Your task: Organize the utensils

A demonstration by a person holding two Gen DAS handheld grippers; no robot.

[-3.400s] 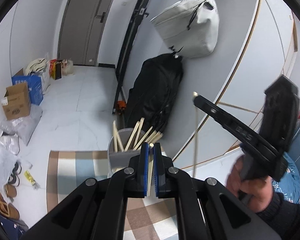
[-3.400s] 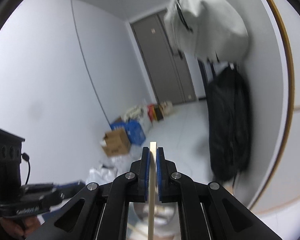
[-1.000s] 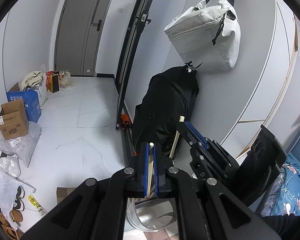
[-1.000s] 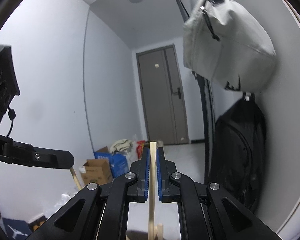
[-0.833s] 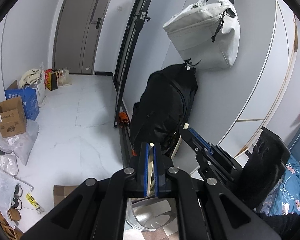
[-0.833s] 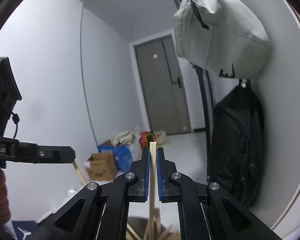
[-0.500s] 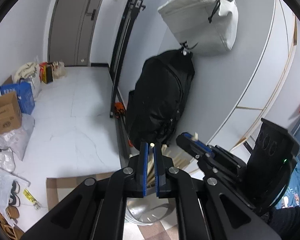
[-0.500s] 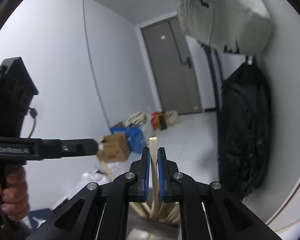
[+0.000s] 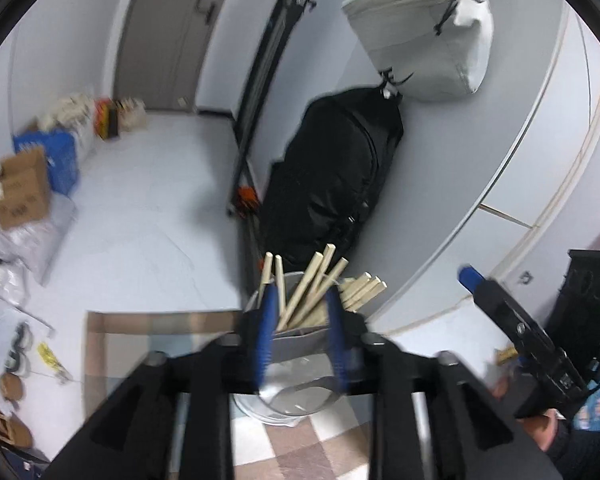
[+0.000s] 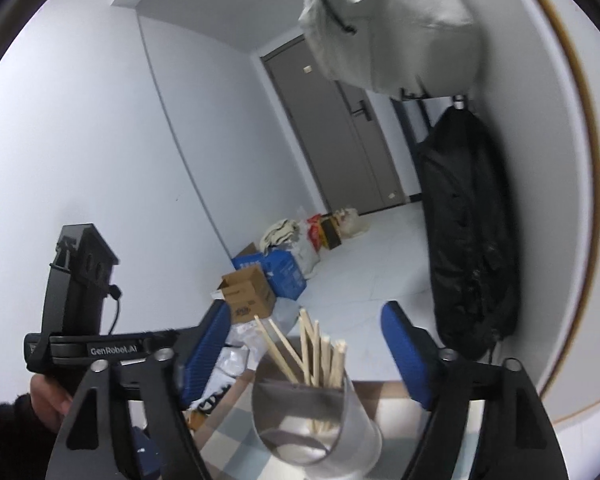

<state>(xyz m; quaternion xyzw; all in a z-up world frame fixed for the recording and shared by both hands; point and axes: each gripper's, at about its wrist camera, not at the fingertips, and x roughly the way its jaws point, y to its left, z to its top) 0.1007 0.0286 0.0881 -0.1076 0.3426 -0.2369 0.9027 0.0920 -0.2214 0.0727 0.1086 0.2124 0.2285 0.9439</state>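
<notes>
The lower part of the metal cup (image 9: 296,396) is hidden in the left wrist view behind the black gripper body, and its base is cut off by blur there; in the right wrist view its mouth and wall show, but where the base meets the checked cloth (image 10: 228,424) is hard to make out. The cloth's far edge shows in the left wrist view, with white floor beyond it.

The wooden chopsticks (image 9: 316,292) stand in the cup on a slant — long axes running up and away from the camera, tips fanned out, most leaning to the right towards the curved wall. Their lower ends are hidden inside the cup.

The left gripper (image 9: 300,320) hangs just in front of the cup with its jaws opening; the blue pads are apart, and the chopstick tops appear between them, no pad pressing on any stick. The right gripper (image 10: 304,344) also has its jaws opening — wide apart, flanking the cup from behind, nothing clasped.

A hand (image 10: 50,400) on the left gripper's handle is half cut off at the frame edge. A black bag (image 9: 332,168) hangs against the wall under a grey bag (image 9: 424,36).
</notes>
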